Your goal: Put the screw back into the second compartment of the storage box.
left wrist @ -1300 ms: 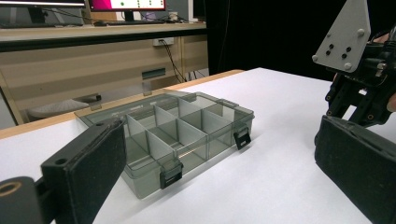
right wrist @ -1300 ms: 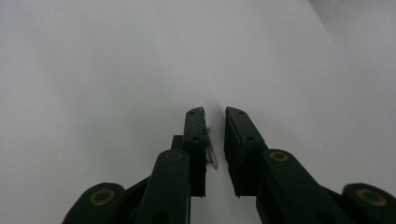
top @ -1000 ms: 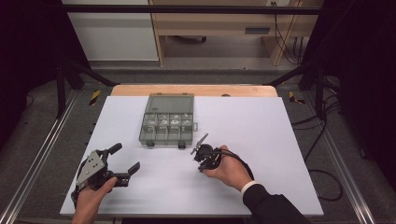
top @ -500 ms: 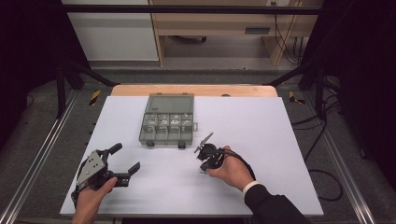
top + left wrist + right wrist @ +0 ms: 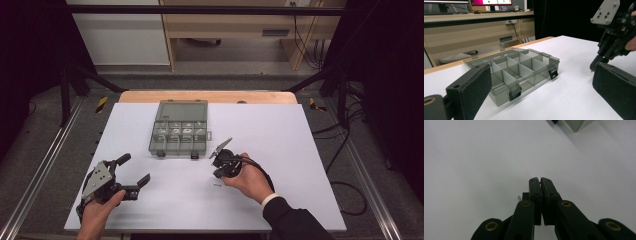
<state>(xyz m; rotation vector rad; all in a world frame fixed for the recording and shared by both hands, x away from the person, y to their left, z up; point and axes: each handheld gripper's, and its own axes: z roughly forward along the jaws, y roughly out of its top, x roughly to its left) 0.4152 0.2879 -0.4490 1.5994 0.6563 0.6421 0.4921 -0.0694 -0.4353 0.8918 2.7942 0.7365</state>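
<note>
White bench point(image 5: 300, 140), centre: compartment box point(image 5: 179, 131) lying open, ready for loading. At 5 o'clock of it, right tongs point(image 5: 540, 182) clenched, tips down, possibly to pinch a tiny part. At 7 o'clock, left tongs point(image 5: 135, 167) released, parked clear.

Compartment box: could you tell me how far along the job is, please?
Done: the compartment box lies open, seemingly empty. In hand: the right hand-held gripper is shut by a tiny part; any grip is unclear. Left: filling the box; left hand-held gripper rests open.
</note>
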